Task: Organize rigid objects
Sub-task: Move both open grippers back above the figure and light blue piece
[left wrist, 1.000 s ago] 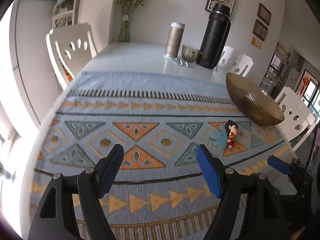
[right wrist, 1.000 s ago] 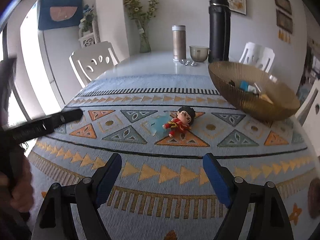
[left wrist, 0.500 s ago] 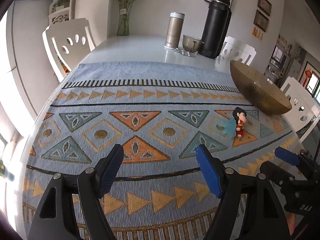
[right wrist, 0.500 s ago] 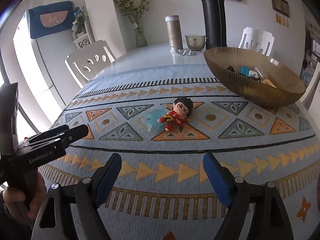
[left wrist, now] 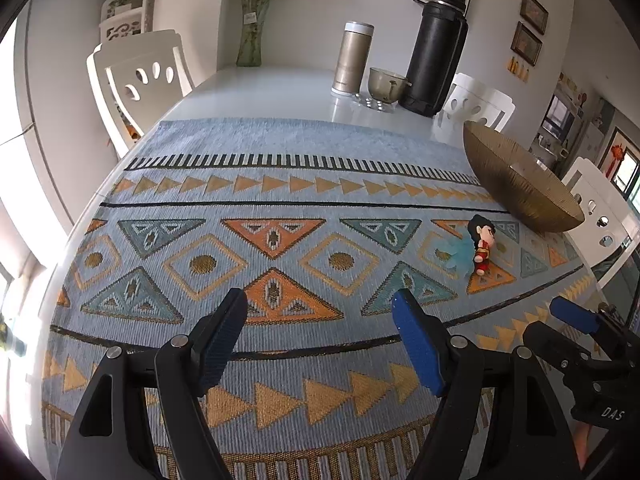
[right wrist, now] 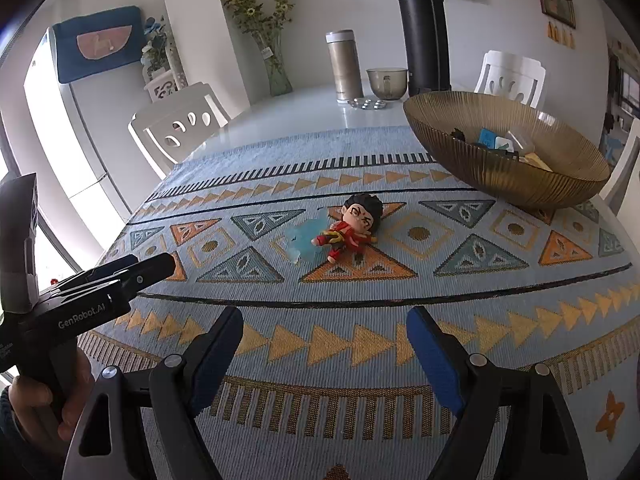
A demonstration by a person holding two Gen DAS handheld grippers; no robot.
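Lying face-up on the patterned blue cloth [right wrist: 320, 340] of the desk [left wrist: 260, 88]: one small red-clad figurine [right wrist: 352, 228] with a pale blue attachment, just beside a ribbed amber bowl [right wrist: 500, 176] holding several small items. Left hand-held gripper [left wrist: 320, 344] and right hand-held gripper [right wrist: 324, 360] both hover above the cloth, jaws spread, nothing between them, the figurine lying ahead of the right one. Far end of desk: black flask [right wrist: 424, 32], steel tumbler [right wrist: 344, 68], glass cup [right wrist: 387, 82], vase of flowers [right wrist: 276, 64].
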